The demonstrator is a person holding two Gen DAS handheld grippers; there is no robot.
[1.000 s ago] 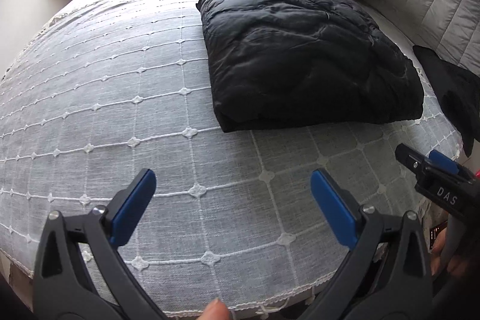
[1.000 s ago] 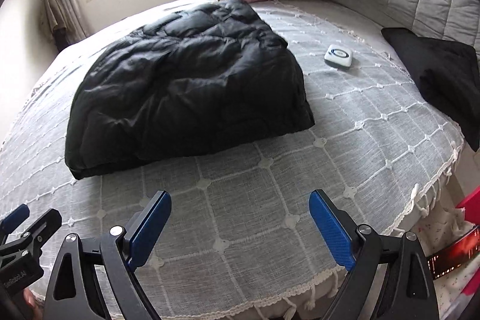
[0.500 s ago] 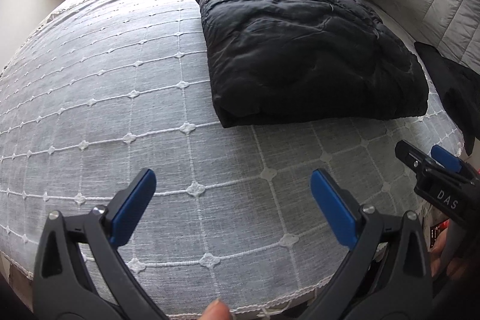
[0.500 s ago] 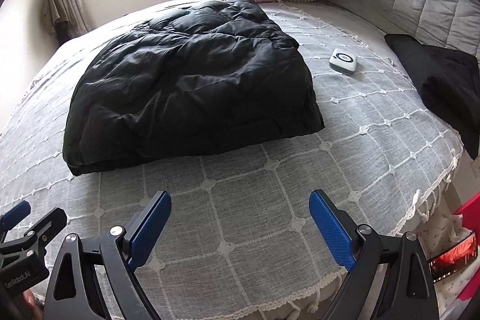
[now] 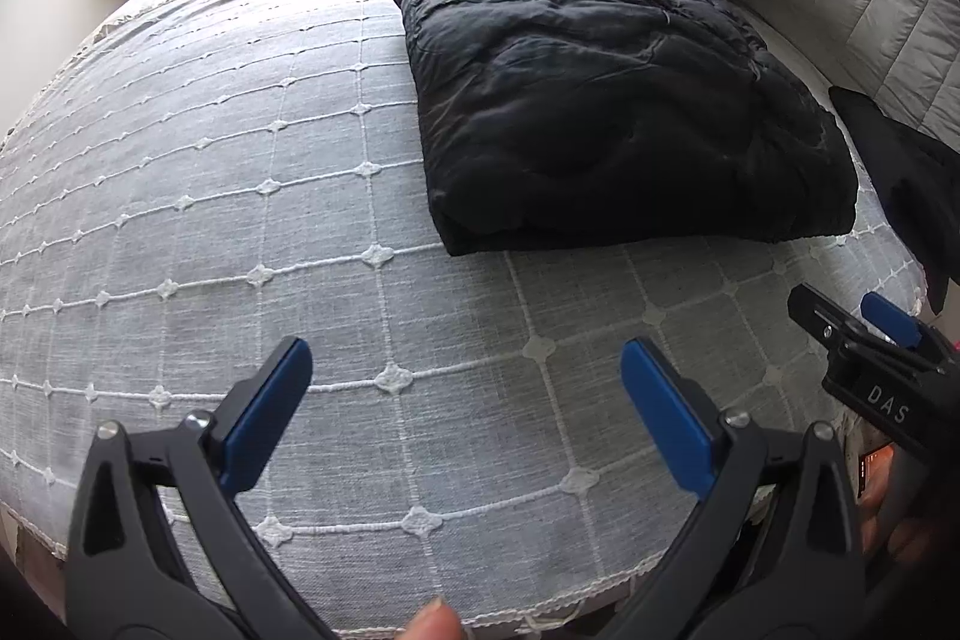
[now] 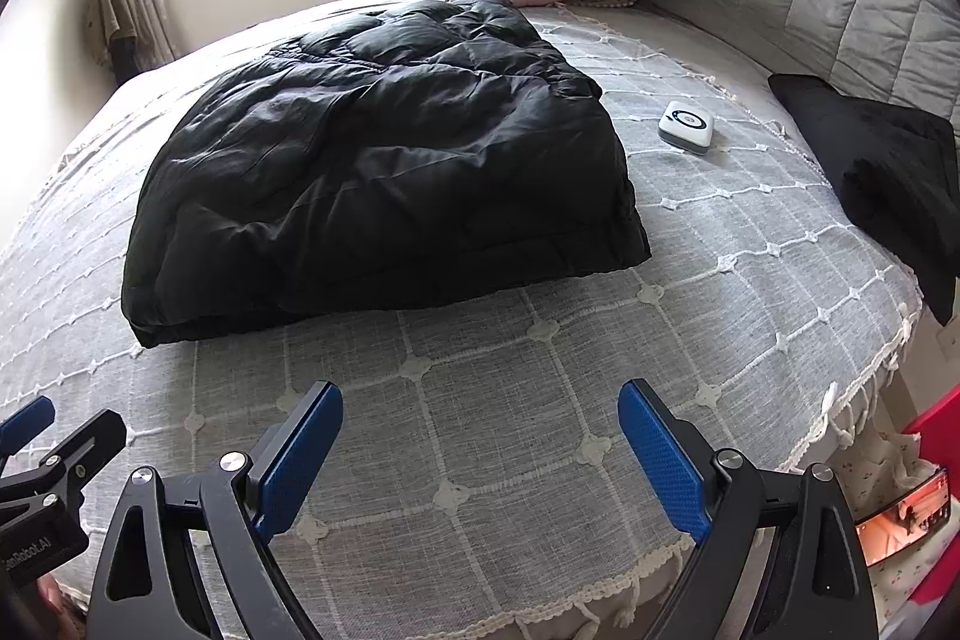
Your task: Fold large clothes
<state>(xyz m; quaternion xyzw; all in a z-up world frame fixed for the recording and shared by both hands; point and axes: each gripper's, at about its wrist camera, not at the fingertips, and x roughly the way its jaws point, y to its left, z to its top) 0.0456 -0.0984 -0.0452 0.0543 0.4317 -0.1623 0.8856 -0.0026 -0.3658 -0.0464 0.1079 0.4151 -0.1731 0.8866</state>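
Left gripper level over bedspread; right gripper alongside; jaws wide.

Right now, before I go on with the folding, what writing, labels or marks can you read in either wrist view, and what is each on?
"DAS": white letters on the body of the right gripper, seen in the left wrist view.
"...anRobot.AI": on the body of the left gripper, cut off at the frame edge in the right wrist view.
Small white device on the bedspread: a round mark only, no readable text.
Lit phone screen: too blurred to read.
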